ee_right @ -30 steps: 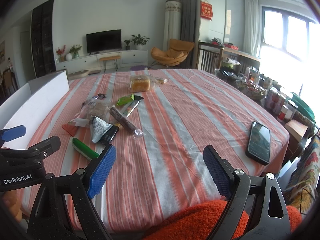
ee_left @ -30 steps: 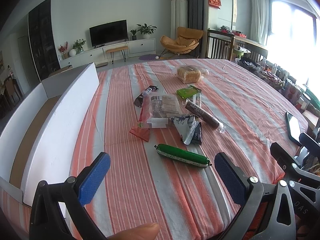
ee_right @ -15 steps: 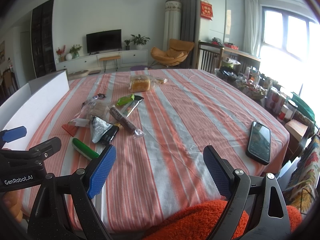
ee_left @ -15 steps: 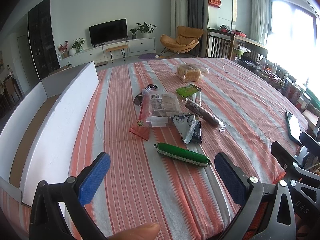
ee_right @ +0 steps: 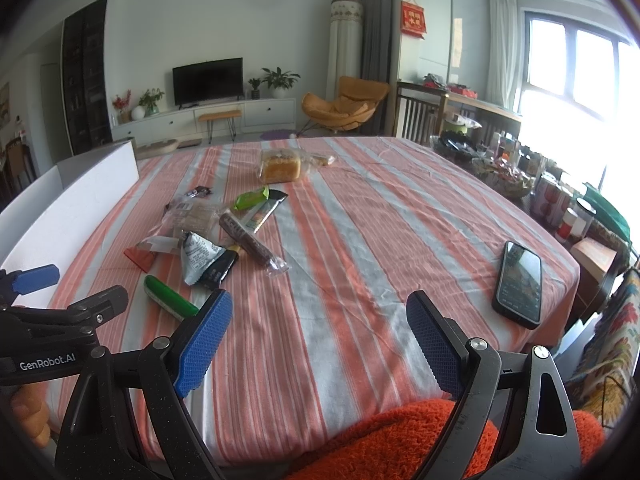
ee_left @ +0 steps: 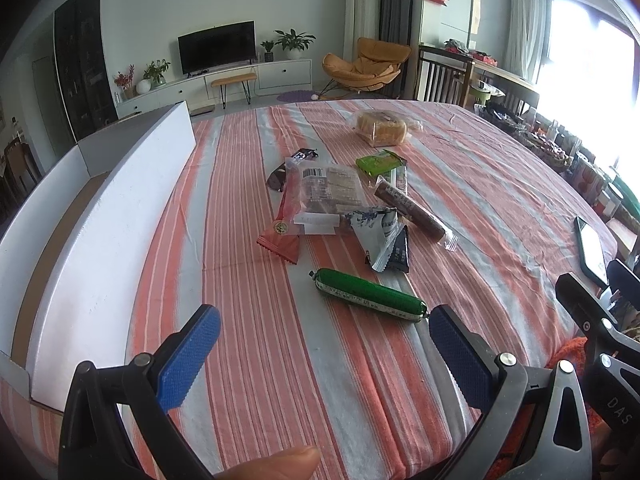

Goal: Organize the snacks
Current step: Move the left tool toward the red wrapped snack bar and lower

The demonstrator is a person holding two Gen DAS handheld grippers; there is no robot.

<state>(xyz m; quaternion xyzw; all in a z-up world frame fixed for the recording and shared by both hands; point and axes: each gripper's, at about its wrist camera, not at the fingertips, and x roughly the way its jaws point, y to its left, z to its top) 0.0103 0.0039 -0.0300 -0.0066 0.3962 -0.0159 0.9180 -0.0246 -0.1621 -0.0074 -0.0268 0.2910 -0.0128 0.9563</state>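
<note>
Almost nothing changed over the last second: only a slight drift of the left view, snacks lying exactly where they were. Left tool hovering over the near edge of the desk, jaws spread wide and empty, green sausage just ahead of its right pad. Right tool likewise wide open, holding nothing, low at the near edge. Remaining snacks (clear biscuit pack, brown stick, bread toward the far edge) untouched mid-desk; white box waiting along the left edge. Sorting judged not yet begun; green sausage the likeliest first pick
</note>
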